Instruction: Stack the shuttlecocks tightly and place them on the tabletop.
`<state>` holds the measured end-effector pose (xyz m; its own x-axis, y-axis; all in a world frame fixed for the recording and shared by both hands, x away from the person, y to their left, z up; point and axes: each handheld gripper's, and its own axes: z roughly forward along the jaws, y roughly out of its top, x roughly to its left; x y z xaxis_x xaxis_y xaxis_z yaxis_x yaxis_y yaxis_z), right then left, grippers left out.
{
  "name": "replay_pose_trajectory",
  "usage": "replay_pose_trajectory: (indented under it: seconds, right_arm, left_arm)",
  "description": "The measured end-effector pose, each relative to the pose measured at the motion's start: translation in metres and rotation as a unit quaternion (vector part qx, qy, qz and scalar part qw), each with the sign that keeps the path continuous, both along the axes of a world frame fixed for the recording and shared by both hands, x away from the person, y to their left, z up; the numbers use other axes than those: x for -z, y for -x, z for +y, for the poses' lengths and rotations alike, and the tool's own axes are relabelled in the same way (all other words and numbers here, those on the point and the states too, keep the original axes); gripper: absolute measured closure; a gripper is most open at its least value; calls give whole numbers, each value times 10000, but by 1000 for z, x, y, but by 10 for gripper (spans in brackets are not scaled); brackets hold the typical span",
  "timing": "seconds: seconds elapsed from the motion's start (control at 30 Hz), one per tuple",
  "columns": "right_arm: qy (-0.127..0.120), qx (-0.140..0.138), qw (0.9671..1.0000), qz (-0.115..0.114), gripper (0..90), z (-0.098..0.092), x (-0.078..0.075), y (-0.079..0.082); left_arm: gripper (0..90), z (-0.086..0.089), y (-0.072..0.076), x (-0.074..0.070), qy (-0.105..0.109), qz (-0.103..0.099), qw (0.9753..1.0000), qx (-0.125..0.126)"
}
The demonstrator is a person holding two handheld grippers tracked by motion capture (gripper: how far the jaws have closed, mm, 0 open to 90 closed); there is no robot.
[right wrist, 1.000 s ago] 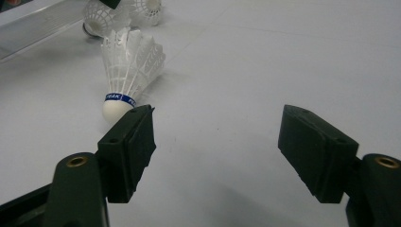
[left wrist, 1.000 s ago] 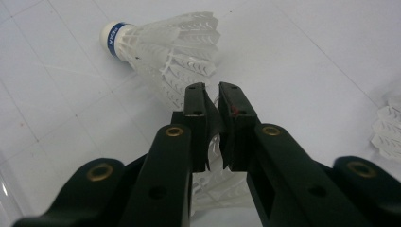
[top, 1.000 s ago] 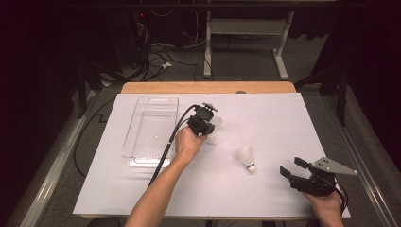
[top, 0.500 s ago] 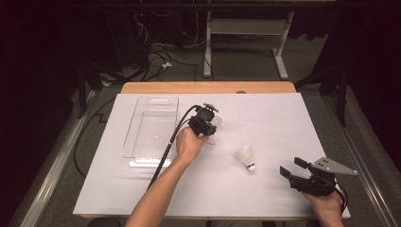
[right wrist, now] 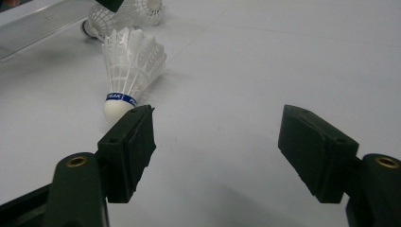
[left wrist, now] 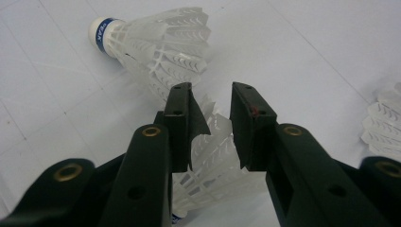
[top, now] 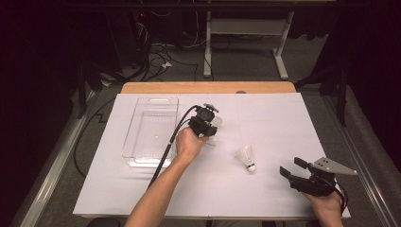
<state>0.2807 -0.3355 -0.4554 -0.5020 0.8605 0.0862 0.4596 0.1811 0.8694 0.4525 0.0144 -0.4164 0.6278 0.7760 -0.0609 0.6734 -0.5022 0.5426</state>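
My left gripper (top: 206,124) is above the middle of the white table. In the left gripper view its jaws (left wrist: 211,106) are drawn to a narrow gap, and the feather skirt of a white shuttlecock (left wrist: 215,158) fills that gap. A second shuttlecock (left wrist: 156,40) with a blue band lies just beyond the jaw tips, and part of a third (left wrist: 383,125) shows at the right. Another shuttlecock (top: 246,157) (right wrist: 130,64) lies alone towards the right. My right gripper (top: 295,171) (right wrist: 215,142) rests near the front right corner, open and with nothing in it, a short way from that shuttlecock's cork.
A clear plastic tray (top: 137,142) lies left of my left gripper, with its cable running along the tray's right side. A wooden strip (top: 208,87) edges the far side of the table. Dark floor, cables and a metal frame lie beyond.
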Motion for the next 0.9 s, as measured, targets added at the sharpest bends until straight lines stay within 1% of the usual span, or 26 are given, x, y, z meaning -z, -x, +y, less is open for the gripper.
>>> replay_pose_trajectory:
  seconds: [0.3, 0.43, 0.53, 0.9]
  right_arm:
    - [-17, 0, 10000, 5, 281, 0, 0, 0]
    - [-16, -9, 10000, 9, 281, 0, 0, -1]
    - [-21, 2, 10000, 9, 281, -1, 0, 0]
    - [-20, 0, 10000, 3, 281, -1, 0, 0]
  left_arm:
    - [651, 0, 0, 0, 20, 45, 10000, -7]
    - [612, -1, -1, 1, 13, 74, 10000, -9]
    - [601, -2, 0, 2, 18, 81, 10000, -15]
    - [595, -1, 1, 1, 11, 92, 10000, 1]
